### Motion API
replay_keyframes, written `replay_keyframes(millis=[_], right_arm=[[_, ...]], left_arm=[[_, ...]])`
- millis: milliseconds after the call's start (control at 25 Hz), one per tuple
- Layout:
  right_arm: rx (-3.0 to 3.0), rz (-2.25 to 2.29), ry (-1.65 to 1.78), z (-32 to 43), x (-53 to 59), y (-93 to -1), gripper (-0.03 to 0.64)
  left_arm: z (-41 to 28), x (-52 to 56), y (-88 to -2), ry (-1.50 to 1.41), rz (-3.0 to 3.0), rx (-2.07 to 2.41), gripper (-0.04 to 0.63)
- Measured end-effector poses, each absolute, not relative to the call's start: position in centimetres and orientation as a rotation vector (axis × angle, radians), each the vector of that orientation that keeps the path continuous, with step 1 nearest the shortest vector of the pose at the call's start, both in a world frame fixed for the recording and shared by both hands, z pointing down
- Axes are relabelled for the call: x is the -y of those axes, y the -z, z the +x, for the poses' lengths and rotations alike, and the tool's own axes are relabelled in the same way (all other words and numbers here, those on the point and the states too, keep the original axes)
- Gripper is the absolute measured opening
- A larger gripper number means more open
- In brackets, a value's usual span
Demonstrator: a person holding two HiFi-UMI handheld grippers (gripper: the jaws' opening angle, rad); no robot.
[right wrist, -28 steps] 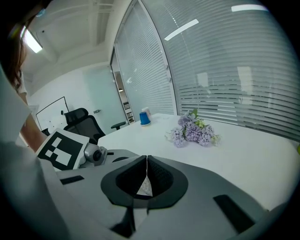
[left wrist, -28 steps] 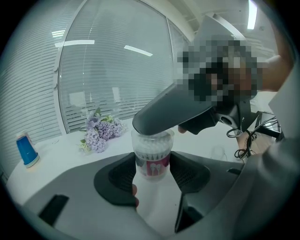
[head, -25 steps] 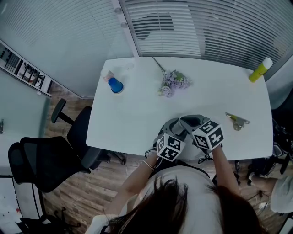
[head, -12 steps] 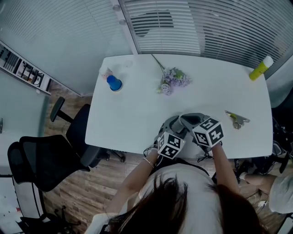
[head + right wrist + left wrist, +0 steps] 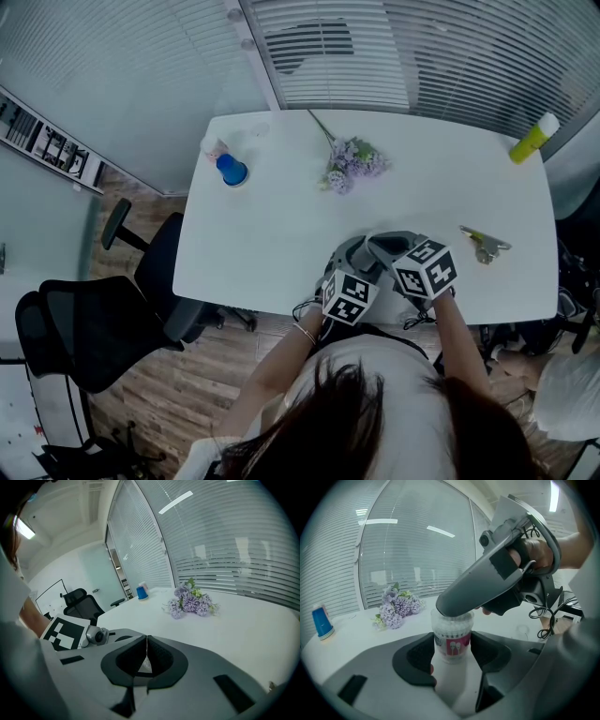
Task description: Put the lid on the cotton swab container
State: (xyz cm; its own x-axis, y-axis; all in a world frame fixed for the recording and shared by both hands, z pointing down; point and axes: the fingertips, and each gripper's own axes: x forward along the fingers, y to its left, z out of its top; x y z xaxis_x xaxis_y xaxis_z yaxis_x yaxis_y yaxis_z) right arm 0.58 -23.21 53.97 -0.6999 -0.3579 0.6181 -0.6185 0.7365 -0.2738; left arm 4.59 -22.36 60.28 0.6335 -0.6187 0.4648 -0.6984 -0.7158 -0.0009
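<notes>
- Left gripper (image 5: 452, 657): its own view shows the cotton swab container (image 5: 451, 638) upright on the white table (image 5: 272, 234), between the jaws. A dark pad lies against each side of it, so it is clamped.
- Container top: a clear lid (image 5: 453, 619) sits there, under the nose of the right gripper (image 5: 457, 603). Only the left gripper view shows this contact. Whether the lid is fully seated cannot be told.
- Right gripper: its own view shows the jaws closed together, pad to pad. That view does not show the container.
- Head view: both grippers meet at the near table edge and cover the container and lid entirely.
- Mid table: a purple flower sprig (image 5: 352, 167) lies flat and appears in all three views.
- Far left: a blue cup stack (image 5: 231, 171), seen in all three views.
- Head view only: a metal clip (image 5: 485, 247) to the right and a yellow bottle (image 5: 533, 142) at the far right corner.
</notes>
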Motion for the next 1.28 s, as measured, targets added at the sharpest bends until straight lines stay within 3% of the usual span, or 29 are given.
replay_keyframes(millis=[1280], right_arm=[[2.430,0.843,-0.713,1.2,23.8,-52.8,0.032]], left_arm=[[3.2,21.3,-59.5,-0.632,2.627,1.162,0.250]])
